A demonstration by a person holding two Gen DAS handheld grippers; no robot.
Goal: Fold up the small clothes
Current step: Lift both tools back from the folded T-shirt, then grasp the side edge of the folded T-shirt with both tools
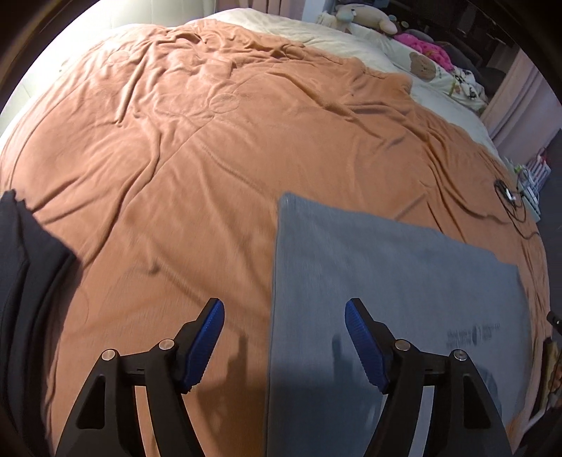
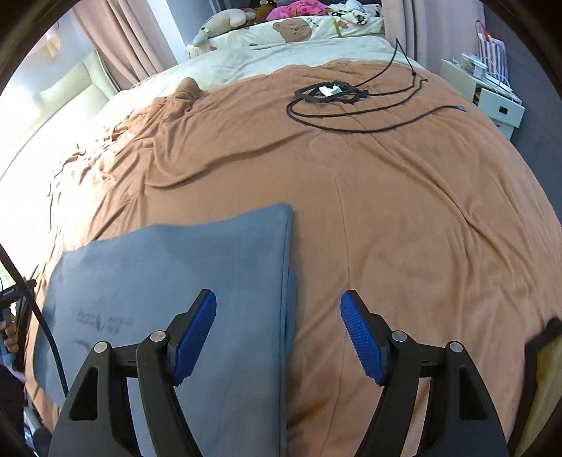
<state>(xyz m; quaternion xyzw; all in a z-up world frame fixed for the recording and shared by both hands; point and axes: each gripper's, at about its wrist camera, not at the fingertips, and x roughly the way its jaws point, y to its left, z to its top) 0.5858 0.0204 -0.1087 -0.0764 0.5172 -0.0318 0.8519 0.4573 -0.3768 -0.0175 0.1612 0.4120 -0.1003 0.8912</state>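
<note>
The grey cotton garment (image 1: pixel 393 281) lies flat on the orange bedspread (image 1: pixel 175 158), apparently folded once. Left gripper (image 1: pixel 284 337) and right gripper (image 2: pixel 277 334) hover above, jaws open and empty; further folds probably remain.

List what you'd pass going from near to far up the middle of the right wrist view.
Right gripper → grey folded garment → orange blanket → black cable → cream bedding → bear-print pillow.
</note>
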